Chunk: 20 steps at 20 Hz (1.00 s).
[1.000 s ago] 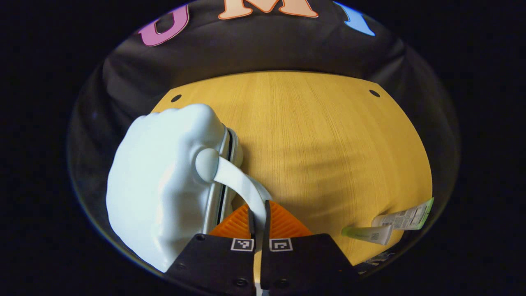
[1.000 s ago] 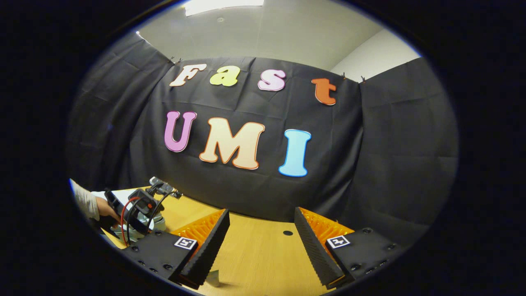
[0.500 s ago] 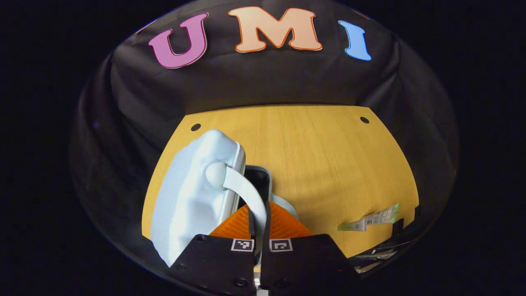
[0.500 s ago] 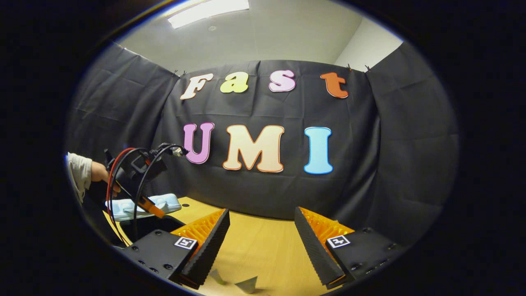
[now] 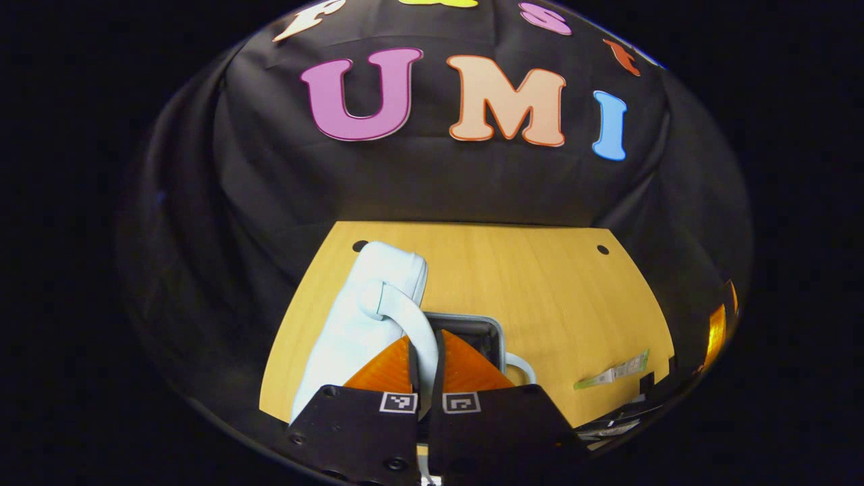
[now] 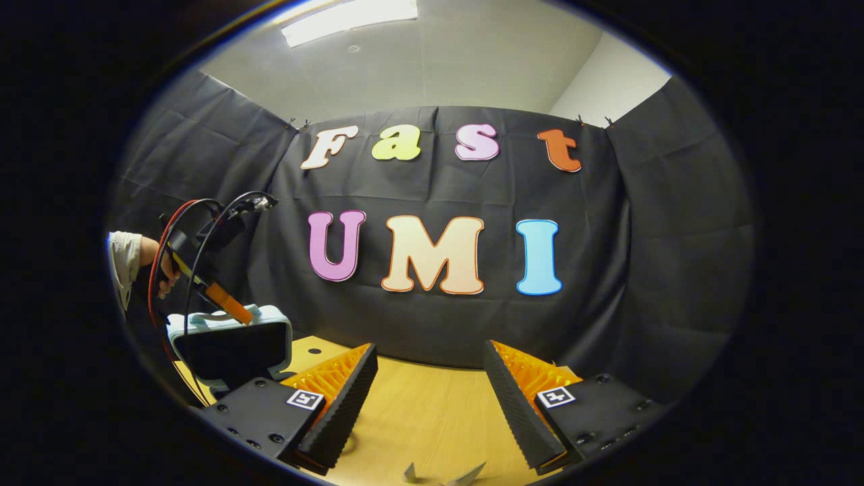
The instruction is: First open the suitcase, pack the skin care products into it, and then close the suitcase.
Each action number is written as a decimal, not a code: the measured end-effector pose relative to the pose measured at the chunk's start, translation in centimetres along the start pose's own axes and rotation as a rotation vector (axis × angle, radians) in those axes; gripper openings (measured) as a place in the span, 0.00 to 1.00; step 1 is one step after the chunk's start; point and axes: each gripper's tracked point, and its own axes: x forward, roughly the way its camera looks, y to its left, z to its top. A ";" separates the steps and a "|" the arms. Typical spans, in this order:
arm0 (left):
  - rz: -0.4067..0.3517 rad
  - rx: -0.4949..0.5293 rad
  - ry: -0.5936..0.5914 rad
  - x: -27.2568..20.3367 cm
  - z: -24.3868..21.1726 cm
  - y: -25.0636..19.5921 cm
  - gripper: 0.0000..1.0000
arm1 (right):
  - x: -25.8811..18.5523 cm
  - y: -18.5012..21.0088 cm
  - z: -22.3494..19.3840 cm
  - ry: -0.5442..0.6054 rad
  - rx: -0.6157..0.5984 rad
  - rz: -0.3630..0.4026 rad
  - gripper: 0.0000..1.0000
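The left gripper (image 5: 425, 351) is clenched on the handle (image 5: 405, 317) of the suitcase lid (image 5: 358, 317); both fingers press the pale strap between them. In the left gripper view the lid stands raised and tilted to the left of the fingers, with the dark inside of the suitcase (image 5: 472, 331) exposed just beyond the fingertips. The suitcase sits on the left part of the wooden table (image 5: 540, 283). A skin care tube (image 5: 611, 373) lies flat on the table near its right edge, well apart from the suitcase.

The right gripper (image 6: 428, 398) is released, with a wide gap between its fingers and nothing between them. It hangs above the table, with pale pieces (image 6: 442, 474) at the bottom edge of the right gripper view, too cut off to identify. In the right gripper view, far to the left, a hand (image 6: 154, 260) holds the left gripper above the raised lid, whose dark inner face is turned toward the camera. Red and black cables (image 6: 196, 229) loop over that gripper.
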 end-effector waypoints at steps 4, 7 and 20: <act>0.006 -0.019 -0.068 0.1 1.7 6.8 0.00 | 1.8 3.7 0.1 -0.011 -0.018 -0.031 0.98; -0.003 -0.066 -0.092 0.8 2.3 11.7 0.00 | 3.1 6.0 0.7 -0.040 -0.021 -0.067 0.98; 0.028 -0.221 -0.056 7.0 -1.3 26.5 0.00 | 5.0 11.4 1.2 -0.008 -0.117 -0.123 0.98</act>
